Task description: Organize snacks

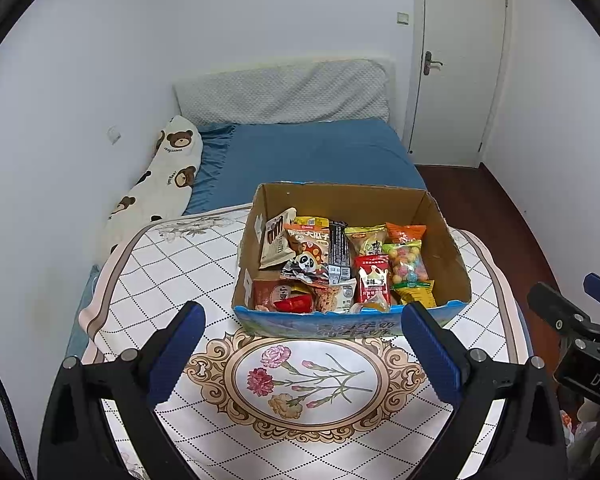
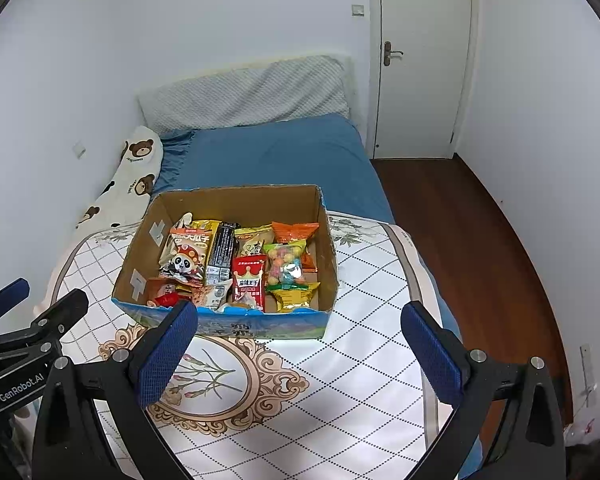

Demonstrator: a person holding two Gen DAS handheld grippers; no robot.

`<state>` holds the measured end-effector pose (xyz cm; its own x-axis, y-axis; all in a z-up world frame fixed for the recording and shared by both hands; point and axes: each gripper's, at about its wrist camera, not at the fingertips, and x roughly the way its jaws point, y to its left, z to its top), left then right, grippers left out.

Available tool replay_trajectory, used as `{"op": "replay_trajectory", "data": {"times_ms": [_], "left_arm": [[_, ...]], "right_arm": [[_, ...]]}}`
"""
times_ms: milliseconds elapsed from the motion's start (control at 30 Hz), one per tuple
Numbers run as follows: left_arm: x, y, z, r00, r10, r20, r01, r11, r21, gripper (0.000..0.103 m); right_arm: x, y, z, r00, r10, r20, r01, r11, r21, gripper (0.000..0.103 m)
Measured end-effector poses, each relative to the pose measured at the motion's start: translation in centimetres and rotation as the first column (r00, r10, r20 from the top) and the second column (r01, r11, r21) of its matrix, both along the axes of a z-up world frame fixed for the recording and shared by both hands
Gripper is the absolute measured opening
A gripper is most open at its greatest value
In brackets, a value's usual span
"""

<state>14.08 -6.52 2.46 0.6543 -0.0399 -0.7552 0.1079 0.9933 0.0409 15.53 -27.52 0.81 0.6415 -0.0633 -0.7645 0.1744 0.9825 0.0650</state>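
While packed as seen, entries run thus:
Snack packets [image 1: 332, 264]: inside cardboard box [image 1: 448, 248], on patterned cloth [image 1: 204, 256]; probably light, crinkly, slippery film.
Candy bag [image 2: 287, 265]: likely lumpy, firm.
Hold: pinch at sealed edges, gently, contents likely crushable.
Left gripper [image 1: 300, 352]: spread wide, empty.
Right gripper [image 2: 300, 352]: spread wide, empty.

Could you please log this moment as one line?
left gripper: open, empty | right gripper: open, empty | snack packets: inside open cardboard box
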Motion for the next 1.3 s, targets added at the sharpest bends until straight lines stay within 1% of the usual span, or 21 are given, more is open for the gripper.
{"op": "replay_trajectory", "data": {"times_ms": [567,1067,1300], "left_arm": [[-0.3,0.3,0.0,1.000,0.005,0.005,-0.005,1.000,0.001,0.101],[-0.7,0.6,0.1,1.000,0.011,0.009,-0.011,1.000,0.005,0.101],[-1.1,0.7,0.1,1.000,0.015,0.023,-0.015,1.000,0.009,0.101]], "right_arm": [[0.0,0.6,0.3,1.000,0.029,0.012,-0.029,1.000,-0.007,0.103],[0.0,0.8,0.4,0.999,0.033,0.009,-0.033,0.999,-0.006,0.103],[-0.1,0.8,0.4,0.999,0.034,0.010,-0.034,0.999,-0.007,0.103]]}}
